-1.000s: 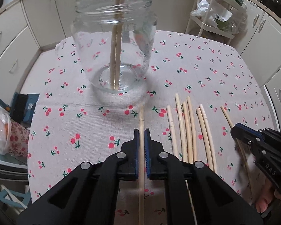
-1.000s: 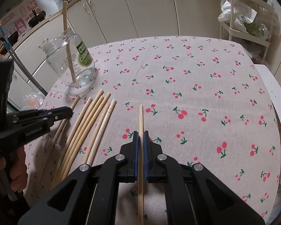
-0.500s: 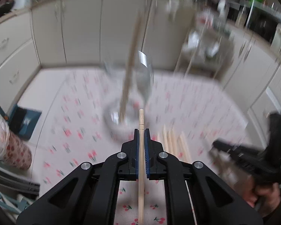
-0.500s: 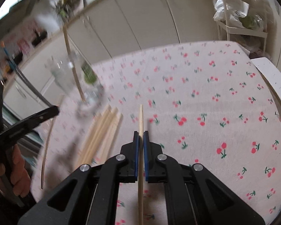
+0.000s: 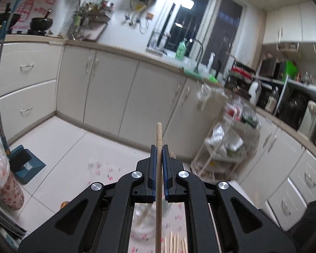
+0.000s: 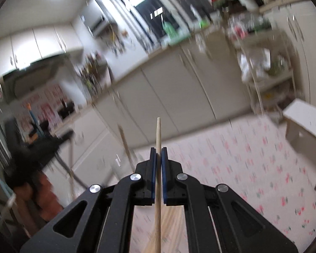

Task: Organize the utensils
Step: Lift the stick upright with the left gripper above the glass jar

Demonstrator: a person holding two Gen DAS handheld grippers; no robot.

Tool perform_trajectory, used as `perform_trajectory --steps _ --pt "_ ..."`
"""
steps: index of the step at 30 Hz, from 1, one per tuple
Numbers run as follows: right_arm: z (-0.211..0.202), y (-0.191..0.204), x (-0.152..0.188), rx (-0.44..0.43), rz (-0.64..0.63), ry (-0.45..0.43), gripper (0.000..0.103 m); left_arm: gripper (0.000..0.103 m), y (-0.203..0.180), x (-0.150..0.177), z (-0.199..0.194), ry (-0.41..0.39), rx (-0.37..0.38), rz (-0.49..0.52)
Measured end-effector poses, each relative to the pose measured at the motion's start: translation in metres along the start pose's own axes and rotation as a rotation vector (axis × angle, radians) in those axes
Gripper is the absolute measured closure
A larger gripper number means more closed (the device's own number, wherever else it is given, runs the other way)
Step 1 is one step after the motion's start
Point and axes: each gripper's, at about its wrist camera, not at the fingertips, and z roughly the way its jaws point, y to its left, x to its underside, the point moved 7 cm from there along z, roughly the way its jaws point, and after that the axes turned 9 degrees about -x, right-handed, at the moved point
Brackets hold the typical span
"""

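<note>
My left gripper (image 5: pixel 158 147) is shut on a wooden chopstick (image 5: pixel 158 132) that points up and forward, lifted well above the table. Below it, between the arms, the glass jar (image 5: pixel 145 221) with chopsticks in it shows blurred, and several loose chopsticks (image 5: pixel 177 242) lie on the cherry-print cloth. My right gripper (image 6: pixel 158 150) is shut on another wooden chopstick (image 6: pixel 158 130), also tilted up. In the right wrist view the left gripper (image 6: pixel 42 145) appears blurred at the left, holding its chopstick, and a pale pile of chopsticks (image 6: pixel 170 217) lies under my arms.
The cherry-print table (image 6: pixel 242 158) lies below and right. A white stool (image 6: pixel 305 124) stands at its far right. Kitchen cabinets (image 5: pixel 107 88) run behind, with a white rack of bags (image 5: pixel 227 145) and a blue dustpan (image 5: pixel 25 164) on the floor.
Both grippers have lifted and tilted upward with their chopsticks. The views have swung from the table to the cabinets and window; the jar has dropped below the left gripper's arms.
</note>
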Motion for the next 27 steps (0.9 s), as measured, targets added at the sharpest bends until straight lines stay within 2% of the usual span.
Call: perform_trajectory --steps 4,10,19,27 --pt "0.005 0.021 -0.036 -0.036 -0.005 -0.111 0.097 0.098 -0.002 -0.025 0.008 -0.057 0.008 -0.042" --pt "0.026 0.028 -0.064 -0.041 0.015 -0.181 0.097 0.098 0.003 -0.043 0.030 -0.111 -0.005 -0.100" --pt "0.054 0.020 -0.063 -0.027 0.035 -0.210 0.097 0.098 0.005 -0.049 0.066 -0.194 -0.068 -0.138" --pt "0.070 0.019 -0.061 -0.033 0.036 -0.217 0.097 0.098 -0.006 -0.028 0.087 -0.227 -0.115 -0.076"
